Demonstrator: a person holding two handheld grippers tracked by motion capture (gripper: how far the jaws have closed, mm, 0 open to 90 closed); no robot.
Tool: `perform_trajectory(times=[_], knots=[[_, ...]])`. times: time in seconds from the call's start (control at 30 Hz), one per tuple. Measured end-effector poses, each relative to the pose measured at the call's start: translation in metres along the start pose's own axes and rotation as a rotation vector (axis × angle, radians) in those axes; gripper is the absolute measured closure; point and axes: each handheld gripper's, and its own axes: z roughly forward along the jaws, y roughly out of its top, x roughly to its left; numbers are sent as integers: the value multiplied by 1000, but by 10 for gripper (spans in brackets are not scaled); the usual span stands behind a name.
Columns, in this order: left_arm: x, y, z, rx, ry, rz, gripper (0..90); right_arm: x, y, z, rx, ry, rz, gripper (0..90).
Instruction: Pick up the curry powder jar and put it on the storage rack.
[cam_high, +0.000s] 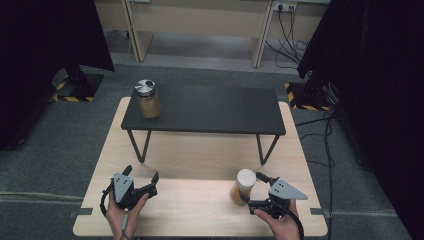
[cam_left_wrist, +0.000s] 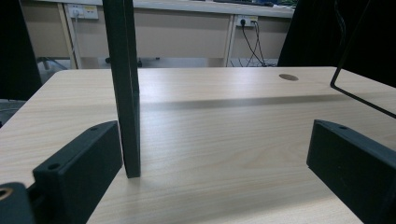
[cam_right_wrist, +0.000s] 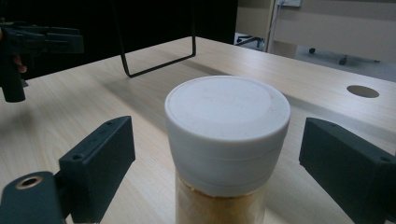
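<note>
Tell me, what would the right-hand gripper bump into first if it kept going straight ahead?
Most likely the white-lidded clear jar of tan powder: it stands upright between the right gripper's open black jaws, with gaps on both sides.

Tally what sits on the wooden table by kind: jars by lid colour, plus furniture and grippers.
Jar with white lid: 1
Jar with silver lid: 1
Black low shelf: 1
Left gripper: 1
Right gripper: 1
Total: 5
</note>
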Motion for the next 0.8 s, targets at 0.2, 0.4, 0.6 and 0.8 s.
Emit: perform_trajectory(times=[0.2,0.4,0.6,0.8], knots=[[1,-1,2,4,3,-3,25,-7,-1,9,-9,15,-24,184],[2,-1,2,6,8,-4,25,-11,-8,14,-29,31,-46,263],[4,-2,3,13,12,-4,25,-14,-17,14,-71,33,-79,329],[4,-4,4,13,16,-7,26,-16,-27,15,-110,41,-77,334]])
